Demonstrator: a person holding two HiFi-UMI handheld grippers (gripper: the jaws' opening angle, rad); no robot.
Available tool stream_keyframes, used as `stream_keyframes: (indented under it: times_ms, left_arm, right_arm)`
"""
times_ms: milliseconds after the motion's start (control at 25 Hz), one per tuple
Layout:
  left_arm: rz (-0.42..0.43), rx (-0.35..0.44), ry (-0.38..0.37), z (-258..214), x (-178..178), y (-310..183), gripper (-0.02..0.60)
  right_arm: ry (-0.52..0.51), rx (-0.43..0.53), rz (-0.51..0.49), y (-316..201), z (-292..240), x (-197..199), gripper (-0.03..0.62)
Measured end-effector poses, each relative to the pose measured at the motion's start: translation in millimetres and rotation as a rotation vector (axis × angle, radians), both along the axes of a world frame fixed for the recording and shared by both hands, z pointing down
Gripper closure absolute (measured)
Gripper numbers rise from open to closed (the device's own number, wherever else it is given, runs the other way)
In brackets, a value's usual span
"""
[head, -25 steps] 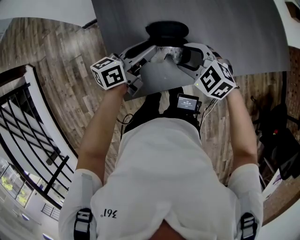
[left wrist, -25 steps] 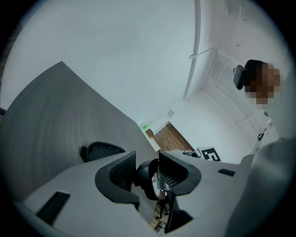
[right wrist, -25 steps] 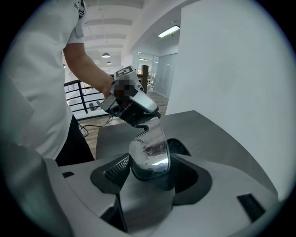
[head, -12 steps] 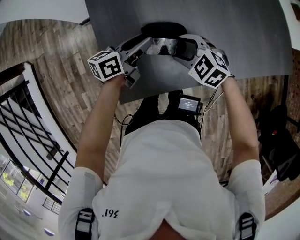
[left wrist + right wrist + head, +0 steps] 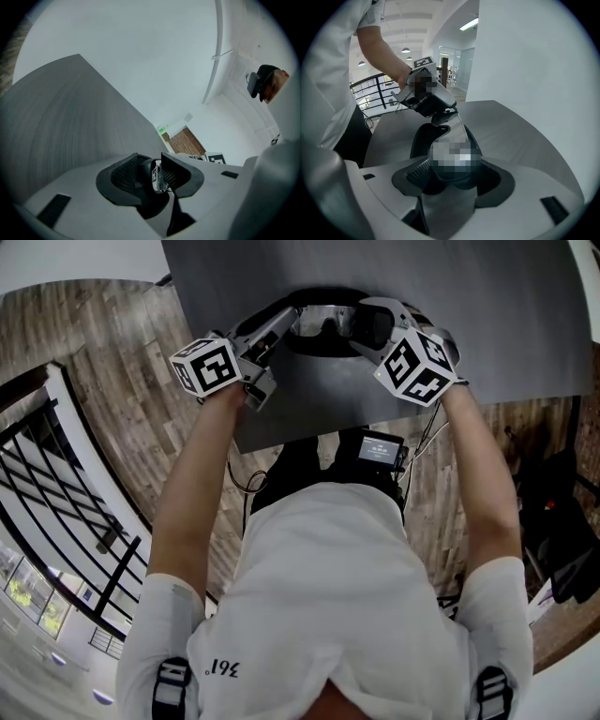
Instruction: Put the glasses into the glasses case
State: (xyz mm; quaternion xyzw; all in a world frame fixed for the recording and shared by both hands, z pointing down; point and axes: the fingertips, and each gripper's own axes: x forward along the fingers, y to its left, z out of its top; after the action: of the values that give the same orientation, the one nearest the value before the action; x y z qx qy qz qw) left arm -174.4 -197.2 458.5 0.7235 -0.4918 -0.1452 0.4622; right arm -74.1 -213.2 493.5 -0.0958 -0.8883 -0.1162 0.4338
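Note:
The glasses (image 5: pixel 325 324), pale-framed with dark lenses, hang between my two grippers just above the black glasses case (image 5: pixel 319 341) on the grey table (image 5: pixel 506 315). My left gripper (image 5: pixel 284 322) is shut on a thin end piece of the glasses (image 5: pixel 157 177), seen between its pads (image 5: pixel 169 174). The right gripper (image 5: pixel 364 326) holds the other side. In the right gripper view a dark lens fills its jaws (image 5: pixel 451 172). From there a clear arm of the glasses (image 5: pixel 461 127) runs to the left gripper (image 5: pixel 440 115), and the open case (image 5: pixel 421 138) lies right below.
The table's near edge (image 5: pixel 309 434) runs just in front of the person's body. A small device with a screen (image 5: pixel 380 448) hangs at the waist. Wooden floor (image 5: pixel 103 352) and a black railing (image 5: pixel 56 521) lie to the left. A white wall (image 5: pixel 140 56) stands beyond the table.
Both grippers have carried the glasses away from the person's body and down, from over the table's near edge to right above the black case.

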Motion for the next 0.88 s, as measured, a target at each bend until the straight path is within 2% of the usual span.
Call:
stream_keyframes:
  times_ms: [200, 600, 880]
  left_arm:
    - [0.005, -0.013, -0.054, 4, -5, -6, 0.430]
    - [0.056, -0.095, -0.187, 26, -2, -9, 0.431]
    - [0.086, -0.112, -0.238, 30, -1, -10, 0.431]
  right_arm:
    - [0.014, 0.059, 0.008, -9, 3, -6, 0.313]
    - [0.076, 0.163, 0.010, -19, 18, -7, 0.312]
    - [0.077, 0.206, 0.010, -22, 19, -7, 0.312]
